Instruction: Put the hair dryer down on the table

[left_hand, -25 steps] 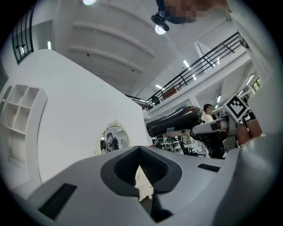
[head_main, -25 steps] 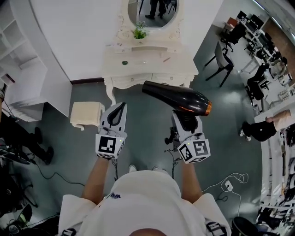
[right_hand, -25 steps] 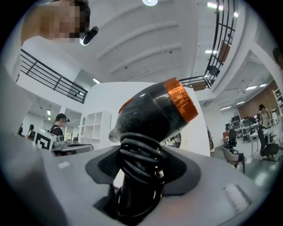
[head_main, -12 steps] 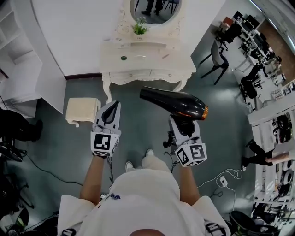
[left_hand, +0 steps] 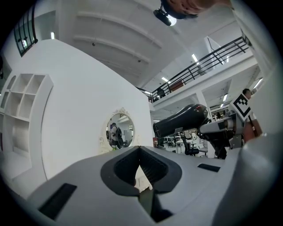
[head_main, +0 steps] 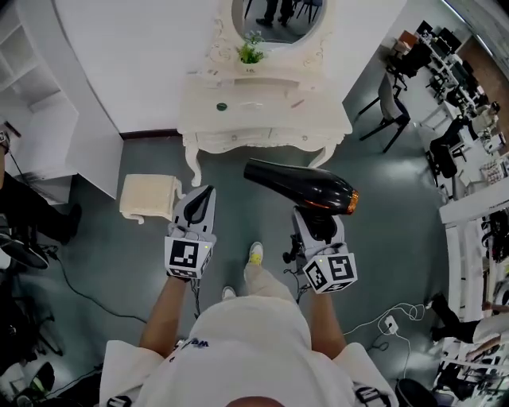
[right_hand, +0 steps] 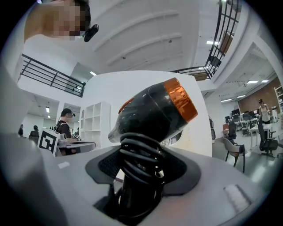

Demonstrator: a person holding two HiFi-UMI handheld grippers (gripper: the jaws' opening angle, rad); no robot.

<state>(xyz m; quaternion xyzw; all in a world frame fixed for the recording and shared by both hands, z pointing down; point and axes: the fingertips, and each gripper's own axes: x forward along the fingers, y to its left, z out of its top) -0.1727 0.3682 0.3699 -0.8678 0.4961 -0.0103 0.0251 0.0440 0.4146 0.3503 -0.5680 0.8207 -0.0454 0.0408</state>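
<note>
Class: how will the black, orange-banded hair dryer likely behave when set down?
The black, orange-banded hair dryer is probably top-heavy: its barrel overhangs the handle in the right hand-held gripper. The rounded barrel may roll. Its coiled cord looks springy.

**A:** The hair dryer's [right_hand: 152,112] handle was buried under its coiled cord [right_hand: 140,154], deep in the right gripper [right_hand: 141,167]!

**B:** And the mirror [head_main: 278,16] ran off the top edge. Bits [head_main: 222,106] on the table [head_main: 262,119] were too small to name.
</note>
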